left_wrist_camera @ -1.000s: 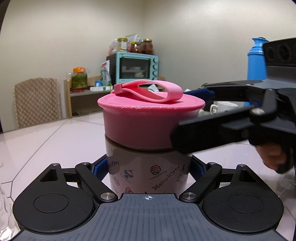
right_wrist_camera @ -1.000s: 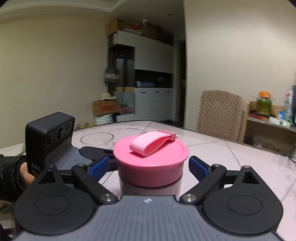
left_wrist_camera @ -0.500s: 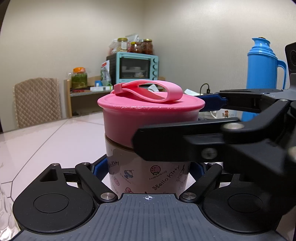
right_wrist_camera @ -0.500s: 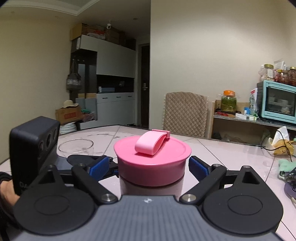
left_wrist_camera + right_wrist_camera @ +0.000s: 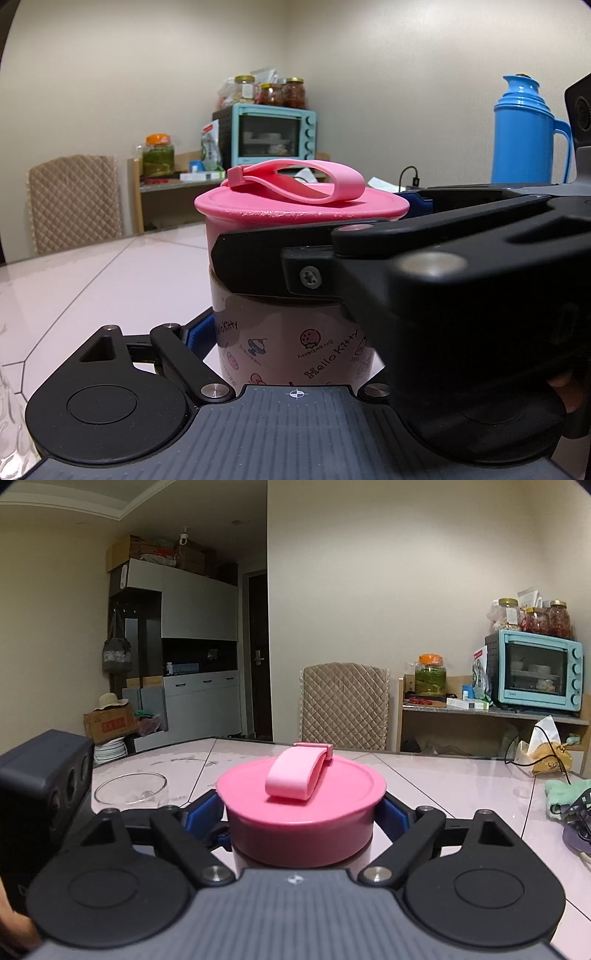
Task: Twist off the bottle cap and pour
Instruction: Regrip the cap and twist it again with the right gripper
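A Hello Kitty bottle (image 5: 288, 343) with a wide pink cap (image 5: 299, 210) and a pink loop strap stands on the table. My left gripper (image 5: 291, 332) is shut on the bottle's body below the cap. My right gripper (image 5: 301, 812) is shut on the pink cap (image 5: 301, 812), its blue pads (image 5: 201, 812) pressed on both sides. In the left wrist view the right gripper's black finger (image 5: 369, 266) crosses in front of the cap from the right.
A glass bowl (image 5: 129, 792) sits on the pale tiled table (image 5: 461, 786) to the left. A blue thermos (image 5: 528, 129) stands at the right. A green cloth (image 5: 565, 797), a cable and a paper bag lie to the right. A chair and a shelf with an oven stand behind.
My right gripper has swung around the bottle, from open on either side of the cap to closed on it. The left gripper and bottle have stayed still.
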`<action>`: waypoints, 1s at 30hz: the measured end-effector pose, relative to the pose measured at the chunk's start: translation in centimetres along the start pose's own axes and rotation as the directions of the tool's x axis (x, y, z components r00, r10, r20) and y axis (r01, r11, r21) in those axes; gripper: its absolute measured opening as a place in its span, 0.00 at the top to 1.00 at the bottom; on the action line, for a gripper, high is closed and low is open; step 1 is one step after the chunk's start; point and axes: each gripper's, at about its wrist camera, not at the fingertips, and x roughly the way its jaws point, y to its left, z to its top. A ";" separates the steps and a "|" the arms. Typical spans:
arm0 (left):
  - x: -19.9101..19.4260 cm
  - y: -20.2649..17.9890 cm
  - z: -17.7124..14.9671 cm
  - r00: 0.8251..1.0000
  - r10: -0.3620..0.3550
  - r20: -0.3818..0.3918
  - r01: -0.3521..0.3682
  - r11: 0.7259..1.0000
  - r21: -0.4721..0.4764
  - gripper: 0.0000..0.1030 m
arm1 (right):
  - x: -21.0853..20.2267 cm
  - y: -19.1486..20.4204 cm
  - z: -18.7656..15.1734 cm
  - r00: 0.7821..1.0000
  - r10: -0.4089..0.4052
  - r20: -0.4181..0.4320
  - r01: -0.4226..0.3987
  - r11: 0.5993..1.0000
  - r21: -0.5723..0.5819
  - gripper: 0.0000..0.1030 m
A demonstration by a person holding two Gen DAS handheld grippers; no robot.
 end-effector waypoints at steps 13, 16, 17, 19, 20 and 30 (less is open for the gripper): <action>0.0 0.0 0.0 1.000 0.001 0.000 -0.001 1.000 0.001 0.13 | 0.2 -3.9 0.7 0.961 0.271 -0.048 -0.274 0.957 -0.096 0.17; 0.0 -0.1 0.0 1.000 0.001 0.000 -0.001 1.000 0.001 0.13 | 0.4 -5.1 1.1 0.935 0.348 -0.068 -0.354 0.928 -0.115 0.17; 0.0 0.0 0.0 1.000 0.001 0.000 -0.001 1.000 0.001 0.13 | 0.6 -5.7 1.2 0.920 0.386 -0.072 -0.392 0.912 -0.119 0.17; 0.0 0.0 0.0 1.000 0.000 0.000 0.000 1.000 0.000 0.13 | 1.1 -7.0 1.3 0.881 0.466 -0.076 -0.472 0.872 -0.129 0.17; 0.0 -0.1 0.0 1.000 0.001 0.000 -0.001 1.000 0.001 0.13 | 1.2 -7.4 1.3 0.866 0.496 -0.073 -0.501 0.855 -0.132 0.17; 0.0 -0.1 0.0 1.000 0.000 0.000 0.000 1.000 0.001 0.13 | 0.9 -7.5 2.0 0.852 0.518 -0.070 -0.523 0.843 -0.127 0.11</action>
